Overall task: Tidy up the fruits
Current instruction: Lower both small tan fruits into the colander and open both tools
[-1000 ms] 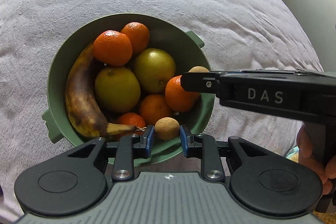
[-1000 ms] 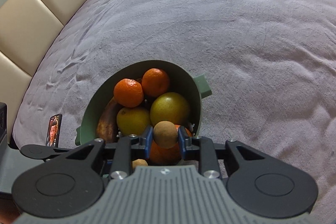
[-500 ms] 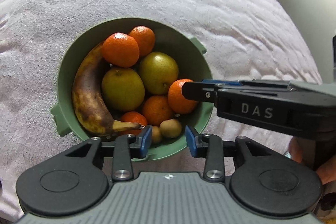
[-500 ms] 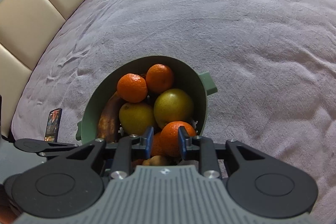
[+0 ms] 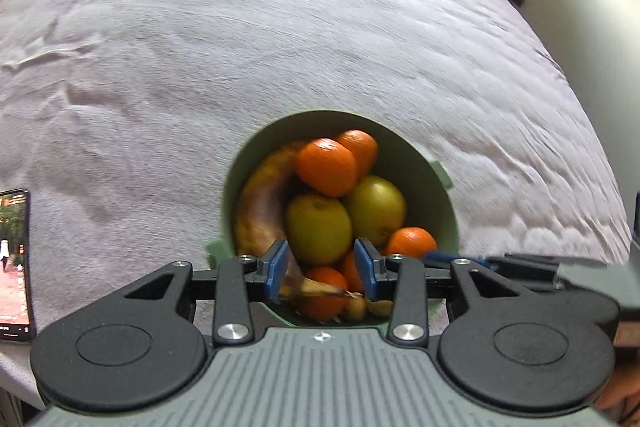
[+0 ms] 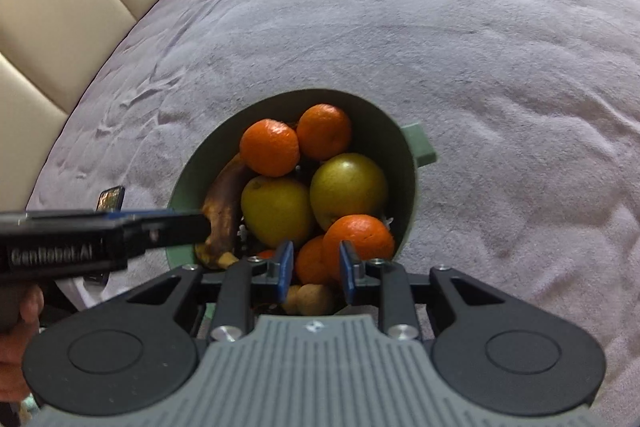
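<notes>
Your left gripper [image 5: 321,273] has let its kiwi [image 6: 315,299] drop into the bowl [image 6: 412,183], jaws apart and empty; right gripper [image 6: 313,269] jaws narrow, empty.

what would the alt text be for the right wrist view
A green bowl on a wrinkled grey bedspread holds tangerines, two yellow-green apples, a browned banana and small brown fruits. The right gripper hangs above its near edge, empty, and the left gripper reaches in from the left. A phone lies beyond it.
</notes>
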A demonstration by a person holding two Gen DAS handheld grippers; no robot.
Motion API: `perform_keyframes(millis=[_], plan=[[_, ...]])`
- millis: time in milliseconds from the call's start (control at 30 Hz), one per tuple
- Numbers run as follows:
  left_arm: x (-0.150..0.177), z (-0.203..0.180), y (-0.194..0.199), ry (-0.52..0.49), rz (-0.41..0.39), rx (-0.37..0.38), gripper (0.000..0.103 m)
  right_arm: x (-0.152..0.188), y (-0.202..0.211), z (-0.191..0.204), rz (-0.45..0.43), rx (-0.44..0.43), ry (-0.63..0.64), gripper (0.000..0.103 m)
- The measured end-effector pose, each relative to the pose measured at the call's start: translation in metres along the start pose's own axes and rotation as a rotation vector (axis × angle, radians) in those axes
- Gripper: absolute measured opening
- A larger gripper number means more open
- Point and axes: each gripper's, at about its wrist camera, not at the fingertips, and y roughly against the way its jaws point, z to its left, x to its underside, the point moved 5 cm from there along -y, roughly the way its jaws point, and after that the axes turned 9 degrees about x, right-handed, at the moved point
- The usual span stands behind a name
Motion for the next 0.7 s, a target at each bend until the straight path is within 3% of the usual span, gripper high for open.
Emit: perform_keyframes(millis=[300,533,700], plan=[[0.003,0.007,-0.008,0.017,0.015,-0.007,0.045,0.004,-0.018,0.009,0.026,-0.051,-0.035,0.023],[0.004,0.009,-0.010,0.026,0.020,-0.015,0.045,0.007,-0.029,0.018,0.026,-0.011,0.017,0.023],[0.005,0.007,-0.010,0.019,0.023,-0.009,0.046,0.005,-0.028,0.013,0.027,-0.038,-0.023,0.029]])
